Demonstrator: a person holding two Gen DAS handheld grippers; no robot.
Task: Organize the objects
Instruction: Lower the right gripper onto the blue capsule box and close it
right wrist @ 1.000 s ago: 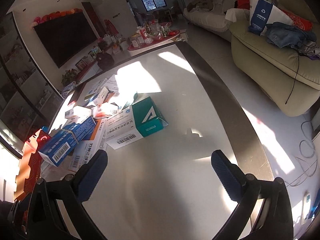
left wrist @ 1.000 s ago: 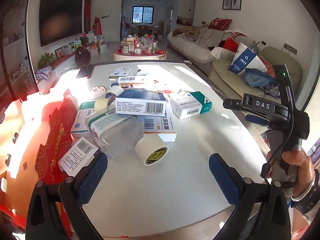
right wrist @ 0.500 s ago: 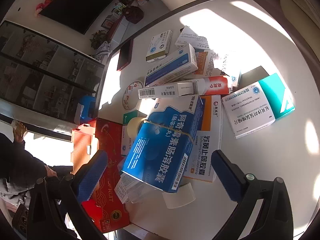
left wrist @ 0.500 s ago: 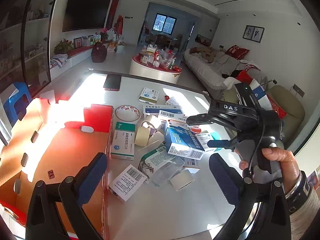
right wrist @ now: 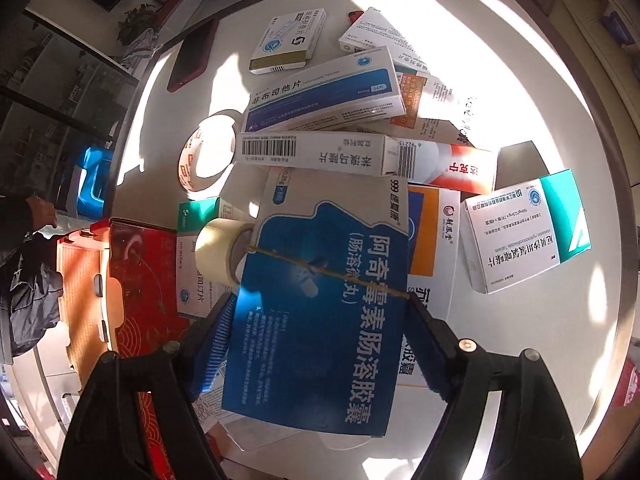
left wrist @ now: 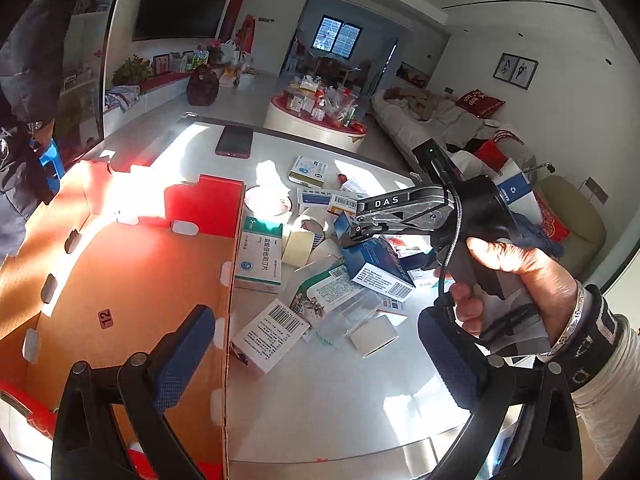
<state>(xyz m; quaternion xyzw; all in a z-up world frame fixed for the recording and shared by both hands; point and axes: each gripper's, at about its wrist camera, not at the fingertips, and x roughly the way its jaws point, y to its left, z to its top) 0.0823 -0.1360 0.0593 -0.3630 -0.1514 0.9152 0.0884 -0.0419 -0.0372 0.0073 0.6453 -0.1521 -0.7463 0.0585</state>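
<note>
The right gripper (right wrist: 320,340) is down over the pile, pointing steeply at the table, and its jaws have just been closing around the big blue-and-white cardboard medicine box with a rubber band around it (right wrist: 320,300). That box sits on top of the heap at the middle of the white round table (right wrist: 560,340), with the blue pads flanking its long sides at nine and three o'clock of it. The pads look right at the edges, but whether they press yet I cannot tell for sure; I read it as a grip not yet made, jaws around the box. From the left wrist view the same gripper (left wrist: 352,236) sits over the pile's blue box (left wrist: 376,264), with the person's right hand (left wrist: 516,268) on the handle. The left gripper (left wrist: 316,356) hangs released, nothing between its fingers, at the near edge of the open red-and-orange cardboard gift box (left wrist: 120,280) that lies at nine o'clock of the pile. To do this well, squeeze square across the box's width, below the rubber band, so the light carton does not twist or crush. Lift straight up first: the cream tape roll (right wrist: 218,248) touches the box at its ten o'clock, and neighbouring cartons underneath could drag along. Then carry it toward the gift box, as I judge the goal.
</note>
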